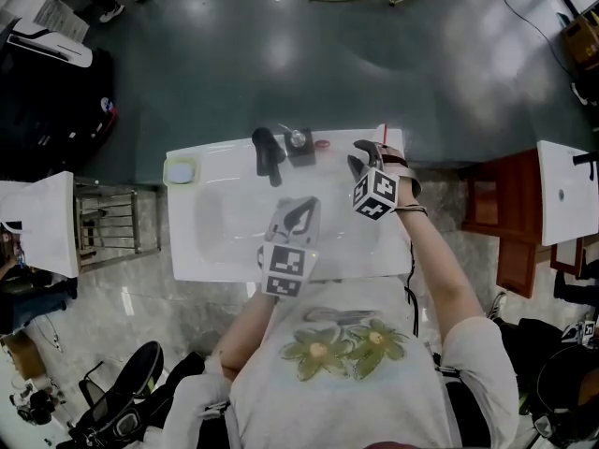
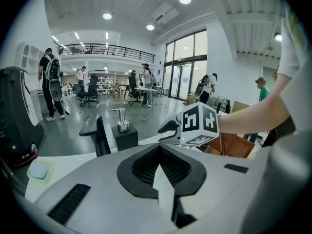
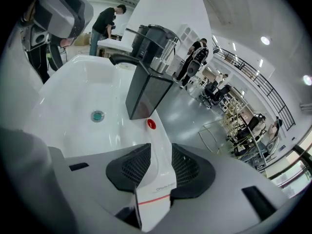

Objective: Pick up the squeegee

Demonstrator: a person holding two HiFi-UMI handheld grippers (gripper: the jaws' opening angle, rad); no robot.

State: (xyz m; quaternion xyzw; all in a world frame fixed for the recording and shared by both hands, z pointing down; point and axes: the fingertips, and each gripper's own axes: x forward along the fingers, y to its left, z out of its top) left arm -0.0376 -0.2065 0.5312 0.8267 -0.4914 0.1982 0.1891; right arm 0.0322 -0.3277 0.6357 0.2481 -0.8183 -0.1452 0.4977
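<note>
Overhead, the left gripper (image 1: 298, 209) hovers above the white basin (image 1: 215, 241), and the right gripper (image 1: 367, 150) sits at its far rim. Left gripper view: jaws pressed together, holding nothing. Right gripper view: jaws clamp the white squeegee (image 3: 157, 177), near the dark dispenser (image 3: 146, 89).

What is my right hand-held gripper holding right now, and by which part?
The right hand-held gripper is shut on the squeegee, clamping its flat white handle next to the red stripe.
</note>
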